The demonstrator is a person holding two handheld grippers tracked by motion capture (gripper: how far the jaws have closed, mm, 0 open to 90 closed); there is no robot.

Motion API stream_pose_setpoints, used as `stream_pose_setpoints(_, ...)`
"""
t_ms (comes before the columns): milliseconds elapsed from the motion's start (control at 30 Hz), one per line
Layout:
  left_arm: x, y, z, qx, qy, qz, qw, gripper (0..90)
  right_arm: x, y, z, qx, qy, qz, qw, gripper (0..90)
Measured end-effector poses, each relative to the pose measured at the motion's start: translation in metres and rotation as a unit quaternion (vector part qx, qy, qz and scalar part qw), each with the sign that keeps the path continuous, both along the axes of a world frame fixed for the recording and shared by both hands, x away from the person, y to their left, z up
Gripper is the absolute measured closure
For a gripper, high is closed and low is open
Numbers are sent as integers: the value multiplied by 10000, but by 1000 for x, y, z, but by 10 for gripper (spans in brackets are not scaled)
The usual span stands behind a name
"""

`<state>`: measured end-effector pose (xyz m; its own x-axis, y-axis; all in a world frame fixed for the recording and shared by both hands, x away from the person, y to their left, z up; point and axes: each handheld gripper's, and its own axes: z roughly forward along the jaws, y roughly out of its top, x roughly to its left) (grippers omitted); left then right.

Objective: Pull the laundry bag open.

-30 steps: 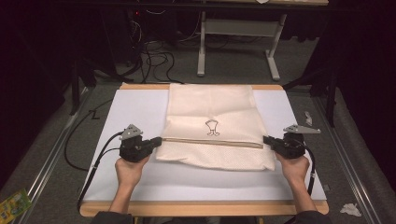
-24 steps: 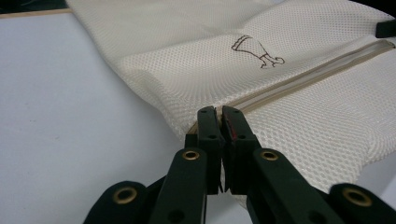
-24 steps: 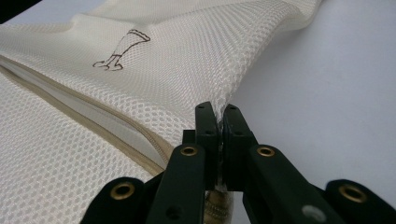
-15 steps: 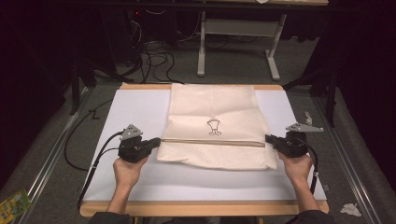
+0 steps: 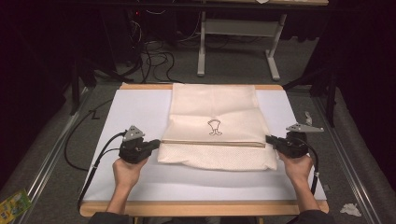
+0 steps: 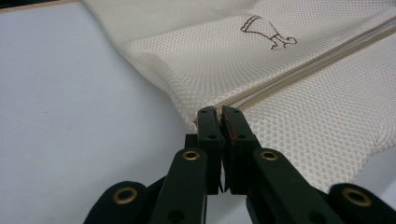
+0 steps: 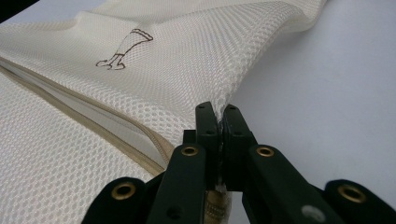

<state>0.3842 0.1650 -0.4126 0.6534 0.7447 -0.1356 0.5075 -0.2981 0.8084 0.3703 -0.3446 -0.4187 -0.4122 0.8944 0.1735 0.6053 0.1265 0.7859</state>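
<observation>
near edge, high view: two forearms come in from the bottom, a tool in each hand, both low on the white table [image 5: 140, 186]. left tool [image 5: 156, 145] sits at the bag's left edge, right tool [image 5: 270, 139] at its right edge, both level w/ the zip.

left tool view: left tool [image 6: 219, 114] has jaws pressed together, pinching the bag [image 6: 299, 93] right at the end of the zip [image 6: 317, 63], mesh caught betw. the tips. right tool view: right tool [image 7: 218, 112] likewise squeezed tight on the bag's [image 7: 154, 79] side edge, beside the zip [image 7: 88, 119], which gapes a little w/ white lining visible.

the bag [image 5: 215, 126] is cream mesh, flat in the middle of the table, long side running away from the person; zip [image 5: 212, 142] crosses it side to side in the near part. just past the zip, centre, a small dark line-drawn logo [image 5: 214, 127], no readable lettering; same logo in the tool views [image 6: 268, 31] [image 7: 125, 49].

beyond the far table edge: a grey stand [image 5: 238, 42] and cables [image 5: 154, 56] on the floor, dark. near left on the floor, a green-yellow packet [image 5: 11, 205], print too small to read.
</observation>
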Motion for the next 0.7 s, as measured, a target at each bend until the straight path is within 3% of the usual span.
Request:
stream_pose_setpoints(233, 2, 0, -2, -97, 89, -3, 9999, 871, 1, 0, -3, 88, 10, 19, 10000, 883)
stream_pose_setpoints(500, 1, 1, -7, -214, 216, -34, 9995, 870, 1, 0, -10, 67, 206, 35, 9998, 880)
stream_pose_setpoints(633, -1, 0, -12, -72, 285, -37, 9996, 870, 0, -1, -13, 70, 224, 43, 9997, 871)
stream_pose_setpoints(700, -2, 0, -12, -30, 288, -28, 9996, 869, -1, 2, -14, -73, 171, 63, 9998, 871)
